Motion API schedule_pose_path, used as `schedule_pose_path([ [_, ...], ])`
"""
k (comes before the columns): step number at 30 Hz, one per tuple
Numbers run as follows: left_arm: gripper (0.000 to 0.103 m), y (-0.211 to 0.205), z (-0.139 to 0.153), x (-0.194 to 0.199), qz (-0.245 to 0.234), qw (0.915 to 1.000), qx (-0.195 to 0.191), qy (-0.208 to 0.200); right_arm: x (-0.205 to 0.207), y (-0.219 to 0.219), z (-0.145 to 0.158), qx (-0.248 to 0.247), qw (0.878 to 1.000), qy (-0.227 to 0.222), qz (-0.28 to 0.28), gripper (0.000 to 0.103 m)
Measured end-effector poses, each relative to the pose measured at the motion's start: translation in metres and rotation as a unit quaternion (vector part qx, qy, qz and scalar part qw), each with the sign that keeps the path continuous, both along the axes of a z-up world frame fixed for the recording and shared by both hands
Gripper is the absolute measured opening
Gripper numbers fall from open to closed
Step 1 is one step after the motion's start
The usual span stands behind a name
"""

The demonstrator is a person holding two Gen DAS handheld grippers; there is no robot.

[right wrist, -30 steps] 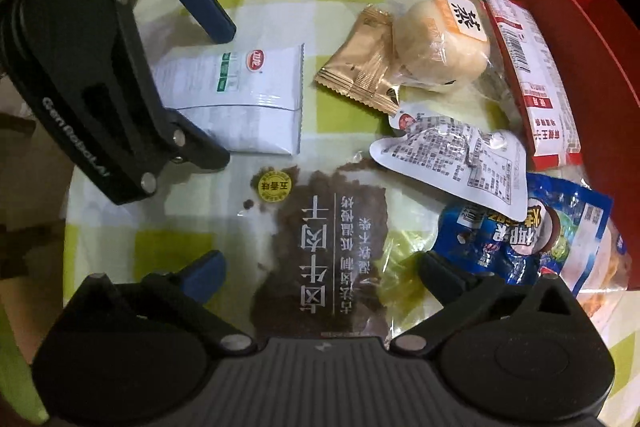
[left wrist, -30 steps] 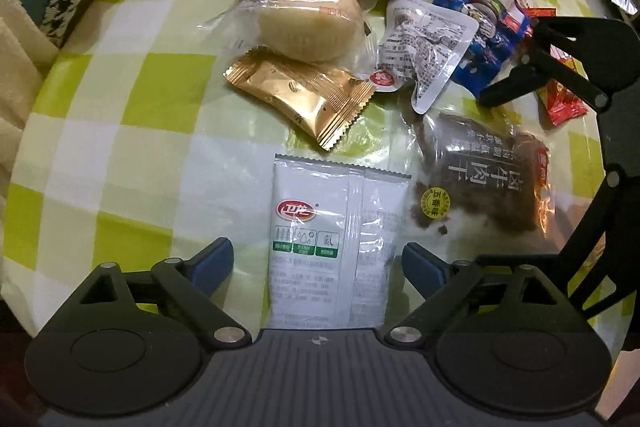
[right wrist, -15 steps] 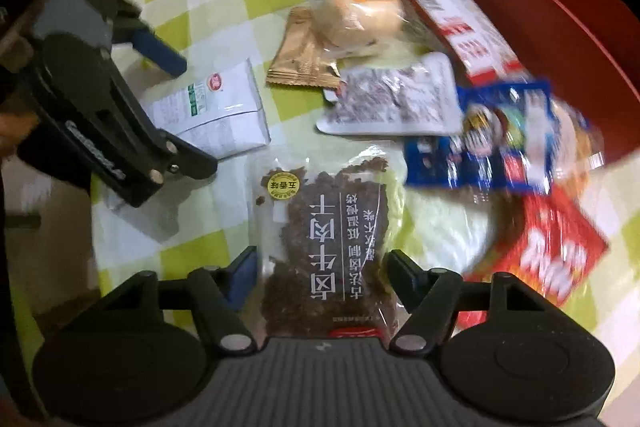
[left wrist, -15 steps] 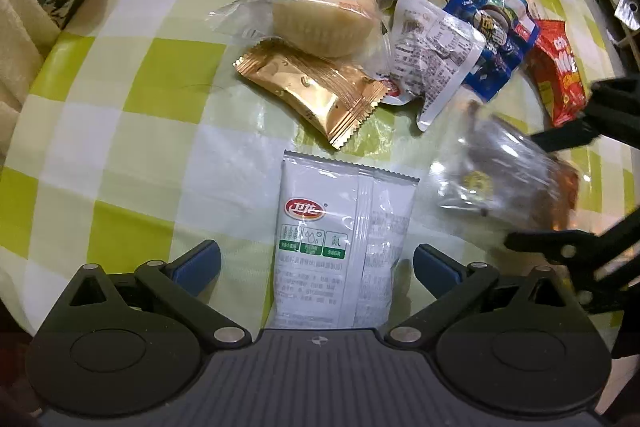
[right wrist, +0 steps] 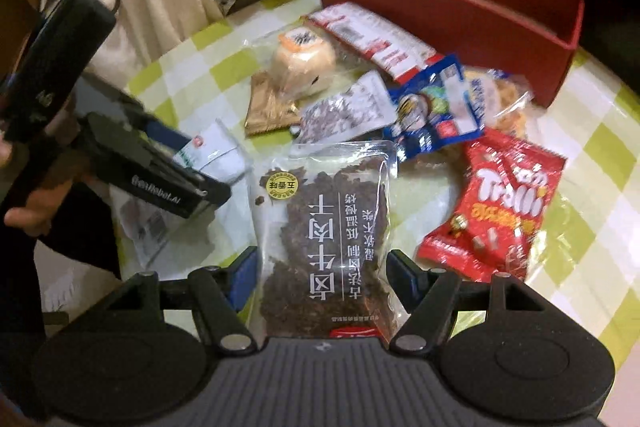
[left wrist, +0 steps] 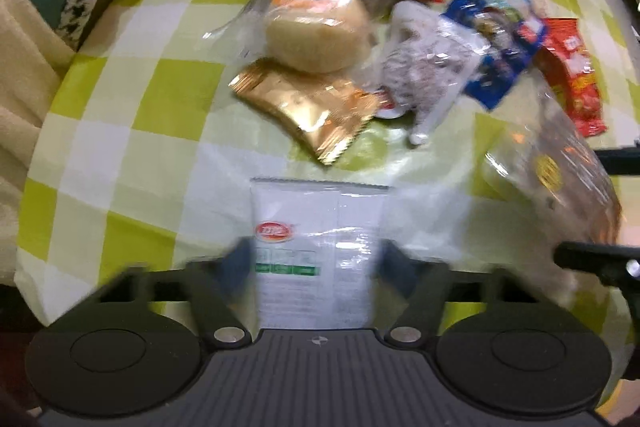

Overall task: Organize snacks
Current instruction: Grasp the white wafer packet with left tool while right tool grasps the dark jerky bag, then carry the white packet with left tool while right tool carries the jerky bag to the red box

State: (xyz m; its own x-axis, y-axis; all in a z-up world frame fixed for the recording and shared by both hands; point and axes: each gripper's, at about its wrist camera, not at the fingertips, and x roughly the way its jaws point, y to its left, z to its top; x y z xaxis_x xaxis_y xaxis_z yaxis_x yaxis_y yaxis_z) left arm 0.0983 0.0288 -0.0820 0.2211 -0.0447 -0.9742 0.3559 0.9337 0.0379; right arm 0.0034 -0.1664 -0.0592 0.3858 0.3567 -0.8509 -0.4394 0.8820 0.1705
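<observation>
Nine snack packets are showing in all. Seven are lying loose on the green-checked counter (right wrist: 592, 155): one wrapped bun (right wrist: 303, 59), one gold packet (right wrist: 269, 110), one long red-and-white packet (right wrist: 376, 41), one clear packet with grey print (right wrist: 346, 115), one blue packet (right wrist: 434, 111), one clear bag of pale crisps (right wrist: 498, 99) and one red Trolli bag (right wrist: 500, 203). The other two are sitting between jaws. The right gripper (right wrist: 320, 277) is clenching its jaws on the one dark beef jerky bag (right wrist: 324, 235), which is standing raised in front of the pile. The left gripper (left wrist: 316, 267) is pressing its jaws against both edges of the one white packet (left wrist: 316, 247), grasping it where it is lying at the near edge of the counter, though motion blur is softening the fingertips. One red box (right wrist: 460, 15) is standing at the far side, just behind the pile; its interior is not showing.
</observation>
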Motion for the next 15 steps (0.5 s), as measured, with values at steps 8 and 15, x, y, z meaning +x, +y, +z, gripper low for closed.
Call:
schedule_pose_path([
  [8, 0.054, -0.022, 0.022, -0.006, 0.023, 0.9995, -0.001, -0.022, -0.006, -0.002, 0.016, 0.001, 0.999, -0.044, -0.024, 0.074],
  [15, 0.053, -0.032, 0.055, -0.018, 0.032, 0.9973, -0.018, -0.063, -0.009, -0.004, 0.034, 0.001, 0.996, -0.079, -0.047, 0.074],
])
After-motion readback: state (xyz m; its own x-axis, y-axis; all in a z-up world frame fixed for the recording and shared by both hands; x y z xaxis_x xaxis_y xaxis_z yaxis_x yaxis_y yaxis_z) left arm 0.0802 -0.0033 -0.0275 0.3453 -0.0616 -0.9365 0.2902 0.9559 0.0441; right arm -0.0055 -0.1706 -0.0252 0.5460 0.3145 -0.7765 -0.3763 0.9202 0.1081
